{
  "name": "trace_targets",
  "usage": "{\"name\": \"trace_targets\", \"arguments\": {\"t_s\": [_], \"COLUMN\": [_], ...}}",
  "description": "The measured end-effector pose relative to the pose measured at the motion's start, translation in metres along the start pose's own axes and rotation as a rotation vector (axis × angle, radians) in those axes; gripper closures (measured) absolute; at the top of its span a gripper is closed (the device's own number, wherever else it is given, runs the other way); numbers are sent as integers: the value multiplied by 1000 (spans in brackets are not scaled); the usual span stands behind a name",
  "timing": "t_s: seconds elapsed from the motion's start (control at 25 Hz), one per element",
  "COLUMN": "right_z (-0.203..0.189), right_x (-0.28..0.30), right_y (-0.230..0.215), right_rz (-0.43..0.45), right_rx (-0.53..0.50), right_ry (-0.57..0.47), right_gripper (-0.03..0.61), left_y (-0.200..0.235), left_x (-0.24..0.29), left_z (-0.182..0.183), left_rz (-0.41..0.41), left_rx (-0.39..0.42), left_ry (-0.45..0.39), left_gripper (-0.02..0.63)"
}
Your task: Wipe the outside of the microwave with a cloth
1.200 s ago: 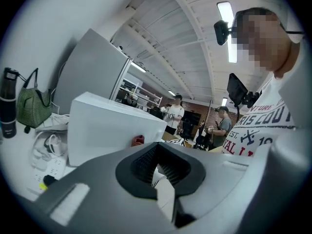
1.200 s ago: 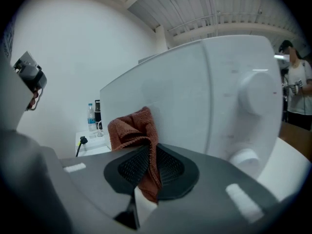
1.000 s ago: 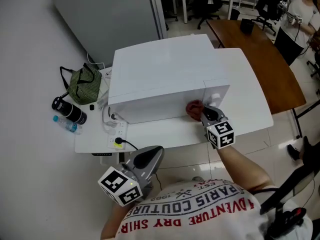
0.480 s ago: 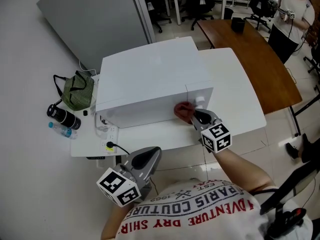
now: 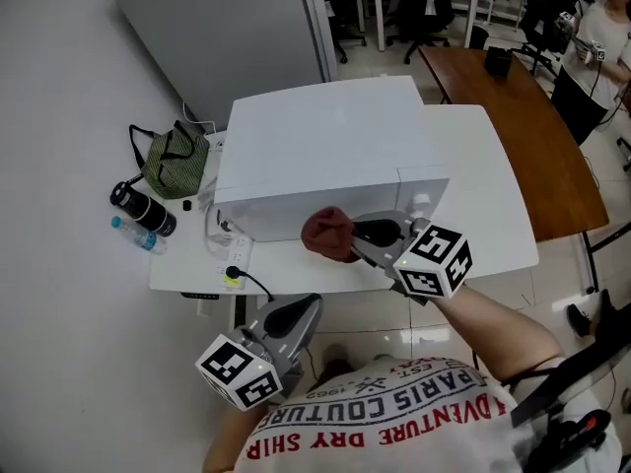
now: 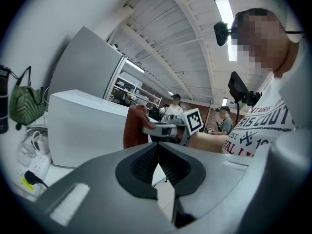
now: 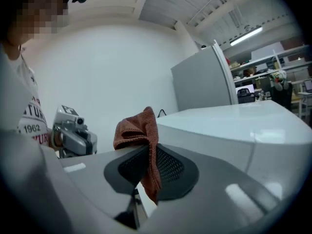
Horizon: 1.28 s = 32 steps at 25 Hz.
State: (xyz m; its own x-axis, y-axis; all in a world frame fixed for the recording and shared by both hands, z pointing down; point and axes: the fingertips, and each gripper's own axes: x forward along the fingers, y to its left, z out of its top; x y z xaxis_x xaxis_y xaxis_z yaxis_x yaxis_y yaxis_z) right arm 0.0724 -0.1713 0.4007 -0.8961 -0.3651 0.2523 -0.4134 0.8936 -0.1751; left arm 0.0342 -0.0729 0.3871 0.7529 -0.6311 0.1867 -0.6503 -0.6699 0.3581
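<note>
At the front face of the white box-shaped microwave (image 5: 315,146), low over a white rectangular tabletop (image 5: 473,166):

- Right gripper (image 5: 360,235): 2 jaws clamped on a rust-red terry cloth (image 5: 325,235). The cloth is bunched ahead of the jaw tips and hangs vertically between them. Whether it touches the microwave cannot be told.
- Left gripper (image 5: 308,302): jaws pressed together with nothing between them, held off the table's near edge and aimed towards the microwave.
- Microwave: long axis runs left to right across the table, front face towards the person.
- Table's left end: white power strip (image 5: 229,259), green striped bag (image 5: 173,161), black flask (image 5: 143,210).
- Room: grey upright panel (image 5: 227,28), brown wooden table (image 5: 523,116), pale tiled floor (image 5: 552,284).
</note>
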Motion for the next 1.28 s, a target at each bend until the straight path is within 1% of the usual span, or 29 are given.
{"name": "trace_targets", "arguments": {"t_s": [0.08,0.16,0.24,0.36,0.44,0.52,0.64,0.8,0.92,1.0,1.16,1.28], "right_z": [28,49,65,86,97,104,107,99,93,89,85,85], "right_x": [20,45,73,117,147,178,215,241,248,248,247,236], "right_y": [7,12,17,22,25,26,18,0,-9,-15,-23,-31], "right_rz": [41,64,82,101,119,138,129,69,36,27,4,-32], "right_rx": [-31,-79,-112,-133,-122,-68,-4,17,26,60,120,132], "right_ry": [10,39,67,95,112,136,208,335,423,464,521,544], "right_gripper": [541,541,541,541,541,543,542,543,543,543,541,541], "left_y": [14,29,46,75,94,113,136,157,167,170,171,165], "left_x": [-14,-30,-45,-69,-86,-102,-125,-150,-160,-162,-161,-155], "left_z": [5,11,18,30,36,40,44,51,58,60,67,76], "left_rz": [10,15,14,21,30,41,56,65,62,52,26,-6], "left_rx": [-3,-2,5,16,16,15,15,18,23,27,44,50], "left_ry": [-15,-28,-36,-59,-73,-84,-105,-134,-158,-170,-194,-206], "left_gripper": [612,612,612,612,612,612,612,612,612,612,612,612]}}
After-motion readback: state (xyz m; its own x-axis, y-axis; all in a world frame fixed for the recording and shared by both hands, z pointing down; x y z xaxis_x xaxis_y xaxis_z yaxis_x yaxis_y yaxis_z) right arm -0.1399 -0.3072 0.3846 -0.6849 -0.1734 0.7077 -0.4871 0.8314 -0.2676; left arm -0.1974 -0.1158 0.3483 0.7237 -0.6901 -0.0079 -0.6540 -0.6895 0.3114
